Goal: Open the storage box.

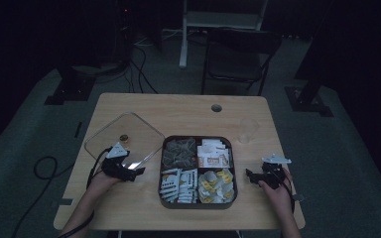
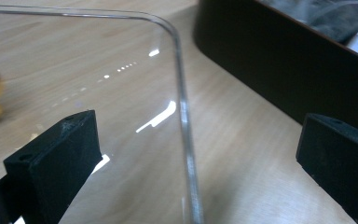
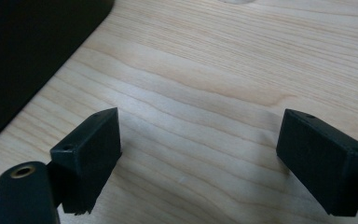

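On the table [image 1: 129, 208], left of the box: the clear lid [image 1: 124, 141] lies flat on the wood, just beside the box's 9 o'clock wall, apparently set aside so the compartments stay open to reach.
Task thing: the clear lid, with its small brass-coloured knob [image 1: 124, 137] near its middle; in the left gripper view its rounded rim [image 2: 182, 107] runs up between the jaws.
Box: the dark 4-compartment box [image 1: 198, 204] sits at table centre, uncovered; grey sachets at 11 o'clock, white-and-orange packets at 1 o'clock, white packets at 7 o'clock, round yellow-and-white pods at 5 o'clock.
Why the lid lies there: close enough to be put back on, judged from its nearness to the box.
Left gripper [image 1: 138, 171]: rests at the lid's 5 o'clock corner, pointing toward the box.
Left claw: released, jaws wide apart, one over the lid pane and one over bare wood, straddling the rim; whether a jaw touches the pane cannot be told.
Right gripper [image 1: 248, 174]: sits on the table at the box's 3 o'clock side, near the wall yet apart from it.
Right claw: released, jaws spread wide over bare wood, grasping nothing.
Clear cup [image 1: 247, 130]: stands at 1 o'clock of the box, well apart from both grippers.
Likely step: the left claw is placed to close on the lid's rim.
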